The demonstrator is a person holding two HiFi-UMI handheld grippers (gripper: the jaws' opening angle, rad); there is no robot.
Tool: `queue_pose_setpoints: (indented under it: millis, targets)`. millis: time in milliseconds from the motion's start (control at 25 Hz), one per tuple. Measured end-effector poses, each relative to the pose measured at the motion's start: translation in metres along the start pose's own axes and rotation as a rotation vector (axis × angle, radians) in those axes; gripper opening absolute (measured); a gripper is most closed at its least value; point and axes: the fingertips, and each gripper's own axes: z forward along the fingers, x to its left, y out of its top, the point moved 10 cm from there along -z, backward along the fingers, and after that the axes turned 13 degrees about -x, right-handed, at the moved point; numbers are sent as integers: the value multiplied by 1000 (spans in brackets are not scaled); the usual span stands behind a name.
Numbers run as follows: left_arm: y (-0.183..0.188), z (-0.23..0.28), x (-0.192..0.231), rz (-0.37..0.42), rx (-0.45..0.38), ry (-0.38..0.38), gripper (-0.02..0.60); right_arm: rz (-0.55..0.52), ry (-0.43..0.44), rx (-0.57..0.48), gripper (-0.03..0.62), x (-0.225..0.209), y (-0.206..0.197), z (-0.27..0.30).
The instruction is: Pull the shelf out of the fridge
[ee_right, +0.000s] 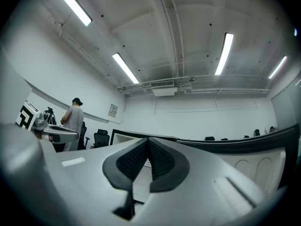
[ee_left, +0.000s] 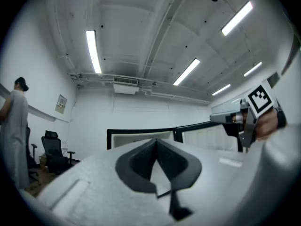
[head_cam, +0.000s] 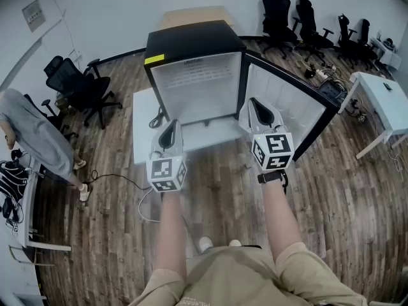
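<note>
A black mini fridge point(head_cam: 191, 50) stands on a low white table point(head_cam: 143, 126) with its door point(head_cam: 299, 107) swung open to the right. Its inside is white. Thin grille lines high in the cavity look like the wire shelf point(head_cam: 199, 74). Both grippers hover in front of the opening, touching nothing. My left gripper point(head_cam: 171, 125) is shut and empty, just before the lower left of the opening. My right gripper point(head_cam: 253, 102) is shut and empty too, near the hinge side. In the gripper views the left gripper point(ee_left: 156, 141) and the right gripper point(ee_right: 148, 140) show closed jaws pointing at the fridge point(ee_left: 136, 135).
A person in grey point(head_cam: 32, 132) stands at the far left beside a black office chair point(head_cam: 80, 88). More chairs point(head_cam: 299, 14) line the back wall. A white desk point(head_cam: 382, 101) stands at the right. A cable point(head_cam: 121, 180) runs over the wooden floor.
</note>
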Motion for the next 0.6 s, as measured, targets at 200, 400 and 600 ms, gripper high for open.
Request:
queue_pose_setpoints:
  millis: [200,400,600]
  targets:
    - [4,1,-23,2,3,30,-3,10,17,14,8,-16,-2,-18]
    - [1,0,-34,26,20,43,-2,53,43,26,8,-15,-20,-24]
    - [-9,4,-32,34,29,40,-2,103,67,20,8,-8,-40,-13]
